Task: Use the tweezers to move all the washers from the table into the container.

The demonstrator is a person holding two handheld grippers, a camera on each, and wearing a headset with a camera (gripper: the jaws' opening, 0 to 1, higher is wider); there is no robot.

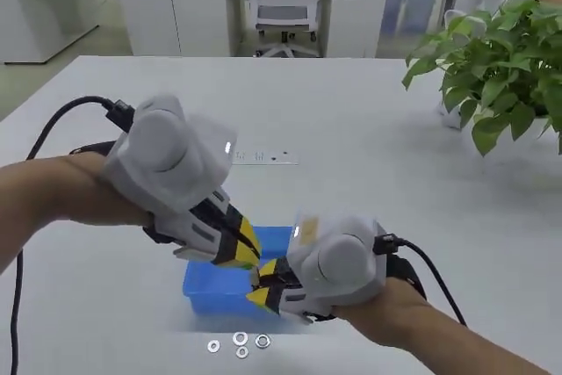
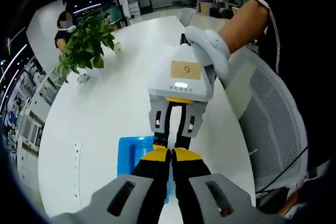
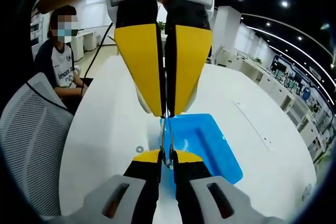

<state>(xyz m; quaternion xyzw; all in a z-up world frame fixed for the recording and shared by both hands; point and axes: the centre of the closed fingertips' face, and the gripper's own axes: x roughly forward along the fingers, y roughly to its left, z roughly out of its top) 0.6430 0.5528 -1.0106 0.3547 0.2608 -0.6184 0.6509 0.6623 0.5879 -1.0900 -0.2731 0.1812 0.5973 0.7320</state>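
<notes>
Head view: L gripper (image 1: 248, 250) and R gripper (image 1: 261, 292) are meeting tip to tip right over the blue container (image 1: 206, 292). Four washers (image 1: 240, 340) are lying on the table (image 1: 351, 155) just in front of the container, on the person's side. R gripper view: both grippers' jaws are clamping down on the thin metal tweezers (image 3: 167, 132), which are spanning btwn them above the container's edge. One washer (image 3: 139, 149) is sitting just beside the container.
</notes>
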